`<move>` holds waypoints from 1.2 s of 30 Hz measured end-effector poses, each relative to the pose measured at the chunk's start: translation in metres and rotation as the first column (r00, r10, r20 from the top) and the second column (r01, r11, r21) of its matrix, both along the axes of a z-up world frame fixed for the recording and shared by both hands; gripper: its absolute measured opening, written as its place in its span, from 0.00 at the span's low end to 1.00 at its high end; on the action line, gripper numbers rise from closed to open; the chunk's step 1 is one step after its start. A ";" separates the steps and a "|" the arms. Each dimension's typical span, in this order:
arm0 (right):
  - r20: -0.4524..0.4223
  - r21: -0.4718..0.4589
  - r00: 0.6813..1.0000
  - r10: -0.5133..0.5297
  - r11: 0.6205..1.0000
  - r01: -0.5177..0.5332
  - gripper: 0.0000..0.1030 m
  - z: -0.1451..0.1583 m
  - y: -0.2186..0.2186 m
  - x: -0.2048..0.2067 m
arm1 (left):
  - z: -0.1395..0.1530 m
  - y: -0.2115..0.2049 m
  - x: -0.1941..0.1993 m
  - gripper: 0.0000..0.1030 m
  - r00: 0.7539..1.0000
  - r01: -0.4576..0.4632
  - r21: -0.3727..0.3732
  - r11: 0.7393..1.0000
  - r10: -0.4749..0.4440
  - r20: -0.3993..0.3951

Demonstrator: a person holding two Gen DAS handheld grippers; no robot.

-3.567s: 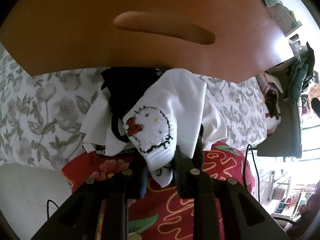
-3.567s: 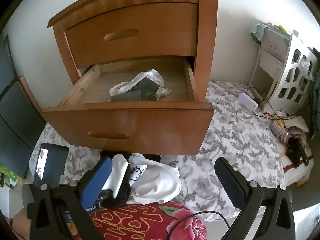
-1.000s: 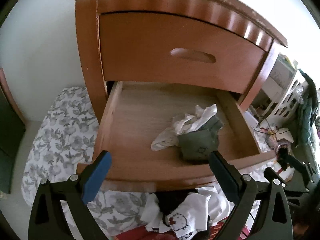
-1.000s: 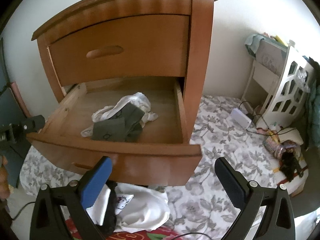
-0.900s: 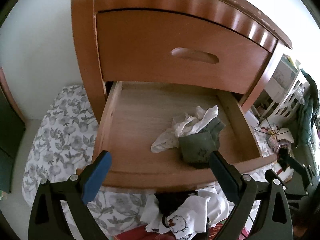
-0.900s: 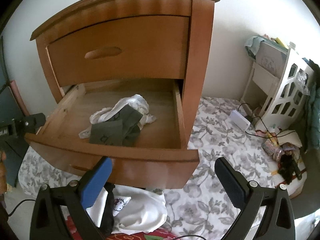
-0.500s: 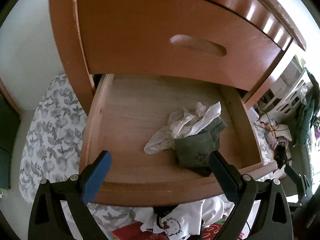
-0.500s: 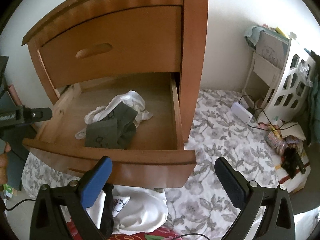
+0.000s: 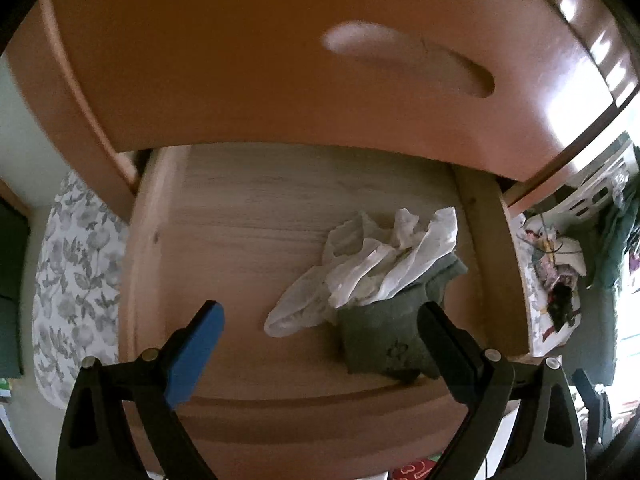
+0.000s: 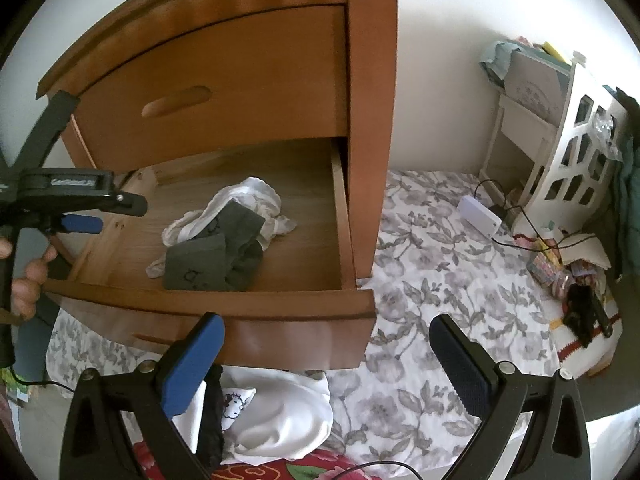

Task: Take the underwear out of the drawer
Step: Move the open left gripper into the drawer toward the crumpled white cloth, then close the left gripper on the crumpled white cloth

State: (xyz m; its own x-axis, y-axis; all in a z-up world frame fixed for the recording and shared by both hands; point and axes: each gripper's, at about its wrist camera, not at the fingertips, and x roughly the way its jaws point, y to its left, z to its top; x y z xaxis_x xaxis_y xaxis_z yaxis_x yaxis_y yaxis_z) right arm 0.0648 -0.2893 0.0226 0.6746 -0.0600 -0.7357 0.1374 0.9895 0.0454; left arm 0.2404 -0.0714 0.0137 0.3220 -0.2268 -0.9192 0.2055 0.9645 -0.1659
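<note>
Underwear (image 9: 372,276) betw. open left tongs (image 9: 320,330)

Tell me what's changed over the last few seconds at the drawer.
The left tongs, which had been clamped on a white garment below the drawer, let it go onto the pile, rose and moved in over the open drawer, jaws wide. The white and grey underwear inside stayed put; the right tongs stayed open.

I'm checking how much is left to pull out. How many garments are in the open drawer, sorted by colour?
White: 1, a crumpled garment.
Dark grey-green: 1, a folded garment partly under the white one.
Total: 2, as far as the heap shows; more could be hidden beneath.
</note>
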 end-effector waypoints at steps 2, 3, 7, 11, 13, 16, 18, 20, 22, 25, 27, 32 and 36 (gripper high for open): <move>-0.003 0.002 1.000 -0.004 1.000 0.004 1.00 0.000 -0.001 0.000 | -0.006 -0.006 0.003 0.94 1.000 0.007 0.008 1.000 -0.007 -0.018; -0.004 0.004 1.000 -0.004 1.000 0.004 1.00 0.000 -0.001 -0.001 | -0.009 -0.009 0.005 0.94 0.999 0.015 0.008 1.000 -0.015 -0.028; -0.011 0.008 1.000 -0.003 1.000 0.003 1.00 -0.002 -0.002 -0.002 | -0.022 -0.023 0.007 0.92 0.995 0.056 0.007 0.998 -0.055 -0.083; -0.017 0.011 1.000 -0.011 1.000 0.012 1.00 -0.003 -0.004 -0.003 | -0.024 -0.030 0.016 0.91 0.997 0.051 0.046 0.998 -0.048 -0.067; -0.018 0.011 1.000 -0.009 1.000 0.009 1.00 -0.004 -0.003 -0.003 | -0.025 -0.033 0.022 0.85 0.996 0.054 0.043 0.998 -0.051 -0.069; -0.022 0.012 1.000 -0.005 1.000 0.005 1.00 -0.005 -0.002 -0.004 | -0.032 -0.036 0.029 0.75 0.994 0.038 0.017 0.999 -0.037 -0.104; -0.024 0.014 1.000 -0.004 1.000 0.004 1.00 -0.005 -0.002 -0.004 | -0.035 -0.039 0.033 0.73 0.993 0.045 0.021 0.999 -0.043 -0.113; -0.024 0.013 1.000 -0.002 1.000 0.003 1.00 -0.005 -0.001 -0.005 | -0.039 -0.042 0.034 0.69 0.992 0.049 0.025 0.999 -0.045 -0.117; -0.025 0.013 1.000 -0.001 1.000 0.002 1.00 -0.005 -0.001 -0.006 | -0.042 -0.047 0.035 0.50 0.990 0.054 0.018 0.998 -0.052 -0.128; -0.029 0.012 1.000 -0.005 1.000 0.005 1.00 -0.005 -0.001 -0.007 | -0.048 -0.047 0.038 0.33 0.988 0.041 -0.021 0.999 -0.044 -0.148; -0.029 0.013 1.000 -0.010 1.000 0.010 1.00 -0.004 -0.002 -0.008 | -0.048 -0.045 0.038 0.25 0.989 0.028 -0.044 0.999 -0.034 -0.147; -0.030 0.014 0.999 -0.018 1.000 0.018 1.00 -0.004 -0.003 -0.009 | -0.044 -0.025 0.034 0.10 0.992 -0.012 -0.084 0.996 0.002 -0.122; -0.032 0.017 0.999 -0.012 1.000 0.012 1.00 -0.004 -0.002 -0.010 | -0.041 -0.013 0.029 0.08 0.995 -0.038 -0.104 0.994 0.028 -0.097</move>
